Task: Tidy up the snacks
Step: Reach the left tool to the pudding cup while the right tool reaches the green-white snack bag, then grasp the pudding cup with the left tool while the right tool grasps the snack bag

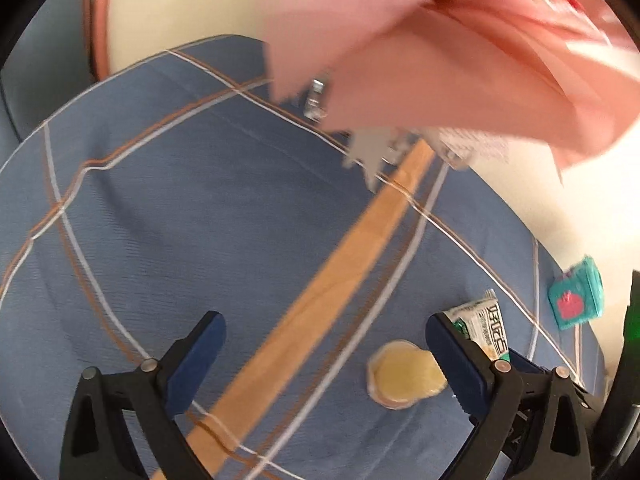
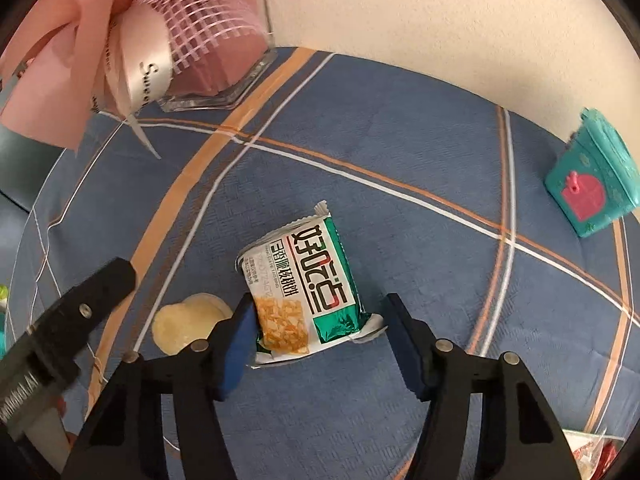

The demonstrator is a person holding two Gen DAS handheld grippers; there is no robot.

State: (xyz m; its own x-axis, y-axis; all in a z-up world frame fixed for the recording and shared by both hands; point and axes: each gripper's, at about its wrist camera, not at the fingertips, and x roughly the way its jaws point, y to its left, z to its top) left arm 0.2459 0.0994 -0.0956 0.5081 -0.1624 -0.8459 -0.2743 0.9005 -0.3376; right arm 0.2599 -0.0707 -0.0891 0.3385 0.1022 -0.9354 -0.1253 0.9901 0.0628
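A green and white snack packet (image 2: 308,284) lies on the blue checked tablecloth (image 2: 400,152). My right gripper (image 2: 320,316) is open, its blue pads on either side of the packet's near end. A round pale yellow snack (image 2: 184,326) lies just left of the packet. In the left wrist view my left gripper (image 1: 324,340) is open and empty above the cloth, with the yellow snack (image 1: 404,376) beside its right finger and the packet (image 1: 482,326) partly hidden behind that finger.
A pink wrapped bouquet in a glass vase (image 2: 208,96) stands at the back left and overhangs the left wrist view (image 1: 440,60). A teal box with a pink heart (image 2: 592,184) stands at the right edge of the table. The left gripper's finger (image 2: 76,312) shows at the left.
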